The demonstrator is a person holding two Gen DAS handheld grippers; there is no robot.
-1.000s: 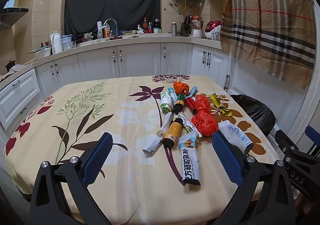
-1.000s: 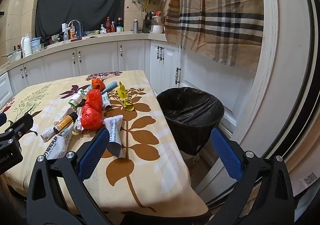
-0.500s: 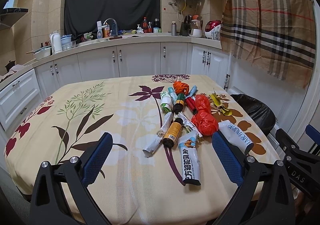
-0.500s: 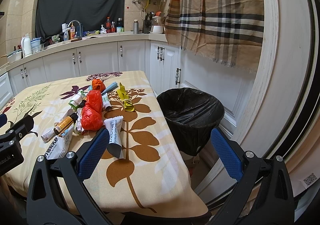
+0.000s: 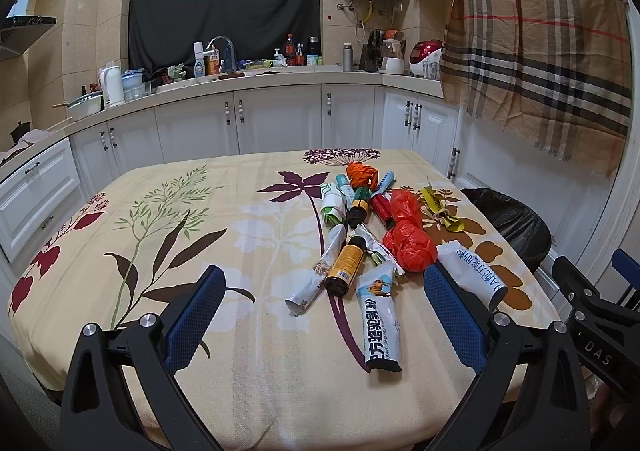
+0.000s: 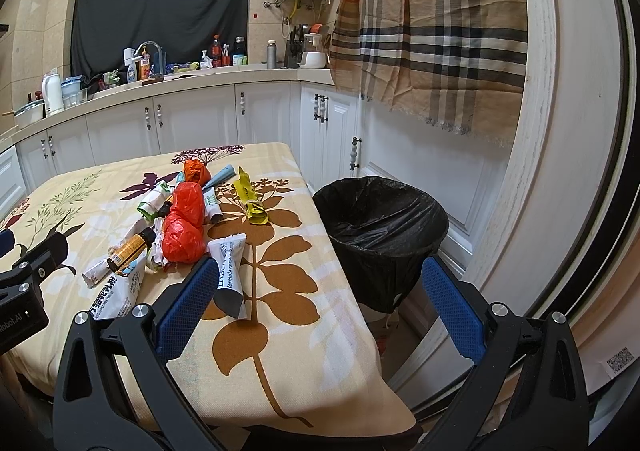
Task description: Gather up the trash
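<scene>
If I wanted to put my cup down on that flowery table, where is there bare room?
The table's whole left part, from the trash pile to the left edge, is bare cloth. In the right wrist view a bare strip also runs along the edge nearest the black bin, beyond the white tube. The right-centre is crowded with tubes, bottles and red bags.

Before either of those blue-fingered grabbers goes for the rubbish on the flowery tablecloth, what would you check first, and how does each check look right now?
1. Left gripper open and empty: ok.
2. Right gripper open and empty: ok.
3. Black-lined round trash bin open, beside the table: ok.
4. White squeezed tube with blue lettering lies nearest the right gripper, nothing on top: ok.
5. Red crumpled plastic bag touches neighbouring trash, may drag it: not ok.
6. Room left in the bin: cannot tell.
</scene>
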